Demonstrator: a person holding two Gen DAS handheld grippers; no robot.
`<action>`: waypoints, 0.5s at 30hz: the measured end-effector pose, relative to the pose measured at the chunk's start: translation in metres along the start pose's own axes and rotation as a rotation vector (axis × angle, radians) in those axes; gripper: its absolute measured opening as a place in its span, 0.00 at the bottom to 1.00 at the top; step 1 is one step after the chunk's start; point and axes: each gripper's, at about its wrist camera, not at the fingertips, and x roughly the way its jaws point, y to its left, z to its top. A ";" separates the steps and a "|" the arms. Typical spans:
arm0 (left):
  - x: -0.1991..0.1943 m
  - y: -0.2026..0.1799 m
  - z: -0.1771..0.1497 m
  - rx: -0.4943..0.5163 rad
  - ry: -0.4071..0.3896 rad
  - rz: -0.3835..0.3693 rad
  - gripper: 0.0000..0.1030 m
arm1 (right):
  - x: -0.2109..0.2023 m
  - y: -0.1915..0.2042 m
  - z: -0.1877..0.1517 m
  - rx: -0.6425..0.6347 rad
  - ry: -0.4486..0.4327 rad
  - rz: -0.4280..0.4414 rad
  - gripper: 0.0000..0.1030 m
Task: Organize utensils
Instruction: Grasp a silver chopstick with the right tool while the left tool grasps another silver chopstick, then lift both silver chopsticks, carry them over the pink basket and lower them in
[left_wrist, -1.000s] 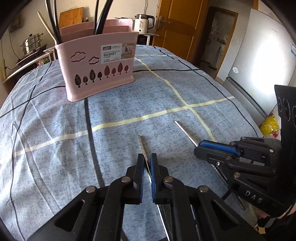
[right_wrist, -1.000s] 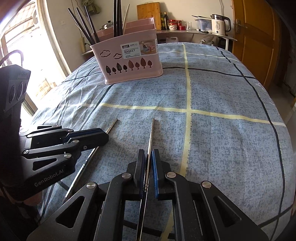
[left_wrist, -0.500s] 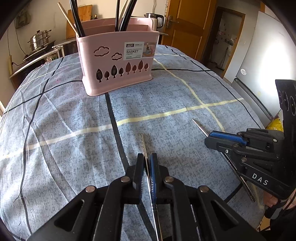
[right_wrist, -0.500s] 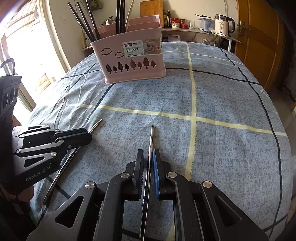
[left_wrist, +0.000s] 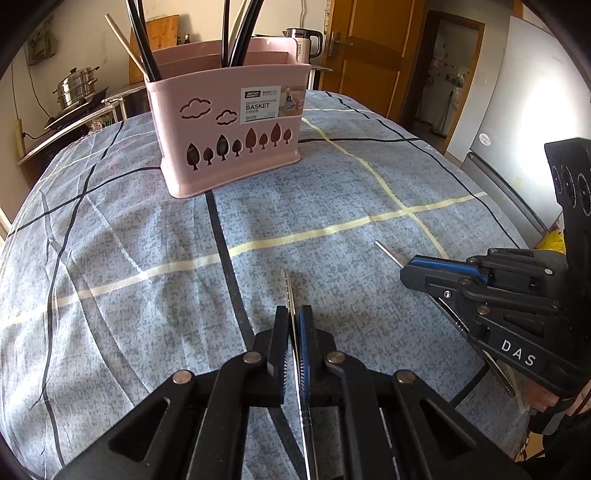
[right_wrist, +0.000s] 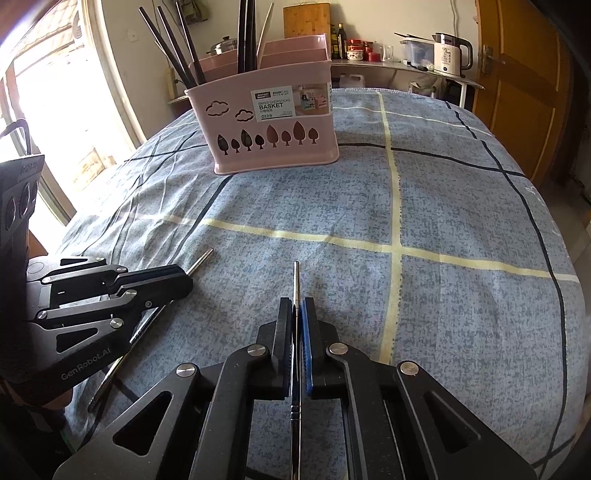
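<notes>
With each hand-held gripper, left and right, clamped on one thin metal chopstick over the surface, either risked pivoting and missing the pink basket.

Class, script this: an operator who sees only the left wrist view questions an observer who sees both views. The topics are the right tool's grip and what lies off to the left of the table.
Operator: My left tool is shut on a chopstick. I only see the right tool side-on. Is it gripping?
Observer: Yes. Seen head-on, its pads are shut on a second chopstick, and the tip sticks out ahead of them.
Operator: What lies past my left edge?
Observer: A bright window stands beside the table, to the left of the pink basket.
</notes>
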 end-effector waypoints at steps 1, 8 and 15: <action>-0.001 0.000 0.000 -0.003 -0.003 -0.004 0.05 | -0.002 0.001 0.000 -0.004 -0.007 0.004 0.05; -0.030 0.000 0.013 0.000 -0.088 -0.034 0.05 | -0.020 -0.003 0.013 0.021 -0.077 0.022 0.05; -0.058 0.001 0.040 0.015 -0.168 -0.064 0.05 | -0.042 -0.006 0.036 0.037 -0.160 0.055 0.05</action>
